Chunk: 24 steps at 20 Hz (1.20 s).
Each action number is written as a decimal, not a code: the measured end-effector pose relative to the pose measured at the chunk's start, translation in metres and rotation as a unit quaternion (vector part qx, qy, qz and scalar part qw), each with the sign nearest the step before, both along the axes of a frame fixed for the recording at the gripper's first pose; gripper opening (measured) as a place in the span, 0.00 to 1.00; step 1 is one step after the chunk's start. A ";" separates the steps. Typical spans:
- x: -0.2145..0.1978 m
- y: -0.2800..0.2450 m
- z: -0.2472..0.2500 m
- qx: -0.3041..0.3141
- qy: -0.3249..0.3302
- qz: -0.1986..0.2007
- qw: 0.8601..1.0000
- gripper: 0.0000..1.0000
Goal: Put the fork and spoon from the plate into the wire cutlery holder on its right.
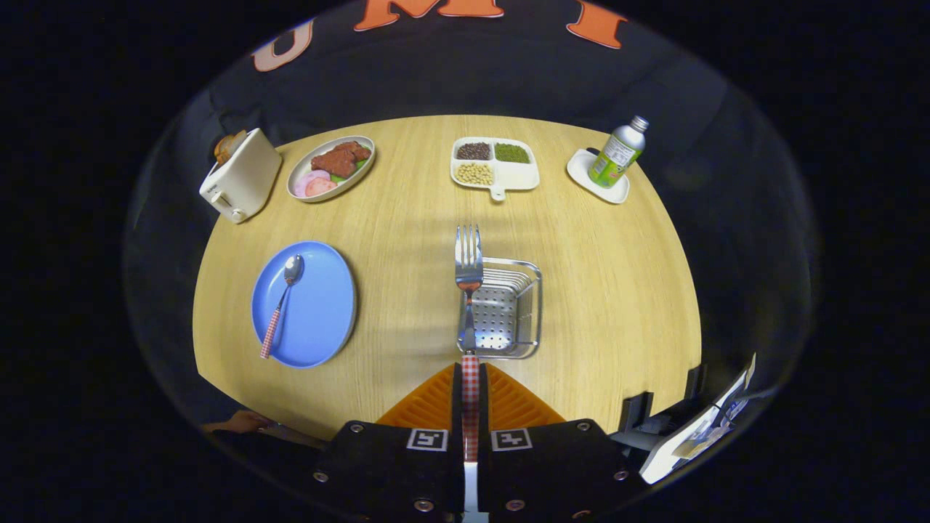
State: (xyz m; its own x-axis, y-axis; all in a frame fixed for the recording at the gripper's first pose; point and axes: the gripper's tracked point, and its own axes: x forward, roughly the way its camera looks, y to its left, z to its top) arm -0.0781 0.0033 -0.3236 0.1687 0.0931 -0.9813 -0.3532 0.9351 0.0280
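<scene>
Gripper view: gripper (471, 392) clamps the fork (468, 290) by its checked handle, tines pointing ahead.
Holder: wire cutlery holder (508, 309) sits just ahead, slightly right, under the fork's neck.
Spoon: lies on the blue plate (320, 319), well off to the left.
Advice: shift right over the holder's middle, lower, then release.

Our gripper, closed tight

We have the gripper (470, 378) with both orange ribbed fingers (436, 403) drawn together, leaving only a thin slit between them, and they pinch the fork (469, 290) by its checked handle. It sticks straight out ahead of the fingertips, prongs farthest from us. At the near table edge we see a hand (243, 421) resting.
</scene>
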 end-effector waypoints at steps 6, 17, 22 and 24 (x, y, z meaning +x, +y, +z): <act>-0.008 -0.026 -0.003 -0.010 0.078 0.016 0.997 0.07; -0.014 -0.026 -0.014 -0.006 0.215 0.037 0.976 0.08; -0.011 -0.022 -0.019 -0.006 0.260 0.043 0.965 0.09; -0.009 -0.022 -0.022 -0.006 0.276 0.038 0.960 0.09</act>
State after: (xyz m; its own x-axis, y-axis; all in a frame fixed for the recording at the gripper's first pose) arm -0.0870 -0.0187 -0.3453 -0.3849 0.0720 -0.9202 -0.3542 0.9091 0.2192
